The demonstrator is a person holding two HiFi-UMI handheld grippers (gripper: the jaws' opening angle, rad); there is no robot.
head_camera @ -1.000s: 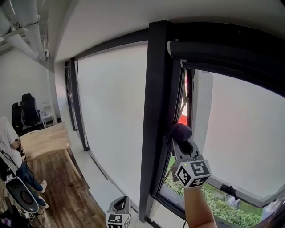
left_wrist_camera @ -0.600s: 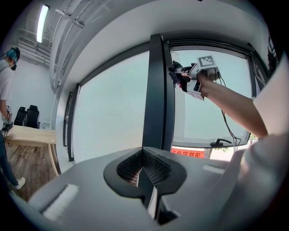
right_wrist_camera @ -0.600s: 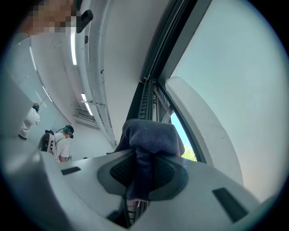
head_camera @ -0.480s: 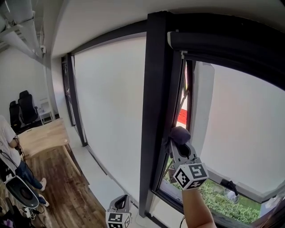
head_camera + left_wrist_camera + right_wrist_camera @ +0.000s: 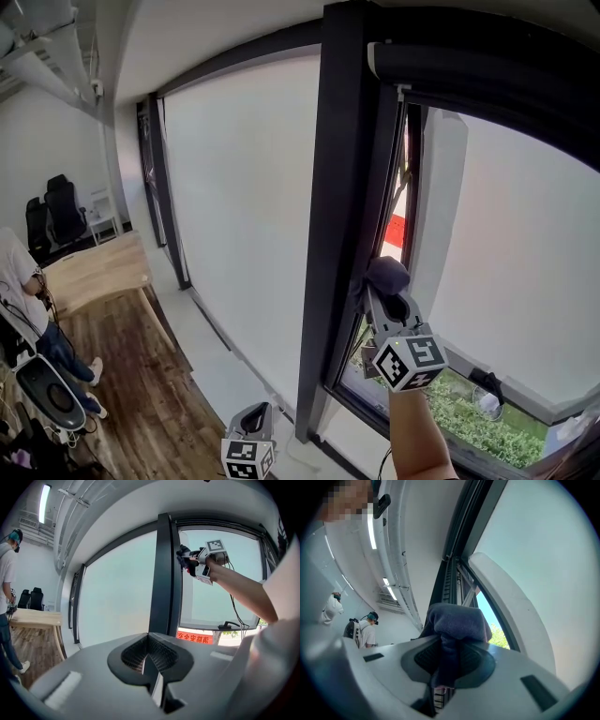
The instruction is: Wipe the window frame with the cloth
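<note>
A dark blue-grey cloth [image 5: 385,276] is bunched at the tip of my right gripper [image 5: 388,292], which is shut on it. The cloth [image 5: 457,620] presses against the inner edge of the black window frame [image 5: 333,206], beside the tilted-open sash [image 5: 433,197]. In the left gripper view the right gripper [image 5: 189,560] and cloth [image 5: 181,551] show high on the frame [image 5: 164,573]. My left gripper [image 5: 251,448] hangs low near the sill with its jaws shut on nothing [image 5: 151,663].
A black roller-blind casing [image 5: 478,80] runs above the open window. A window handle [image 5: 480,382] sits at the sash's lower right. People stand at the far left [image 5: 19,281] by a wooden desk [image 5: 94,272] and black chairs [image 5: 64,211].
My right gripper and the cloth have shifted slightly up the frame edge. The left gripper stays low.
</note>
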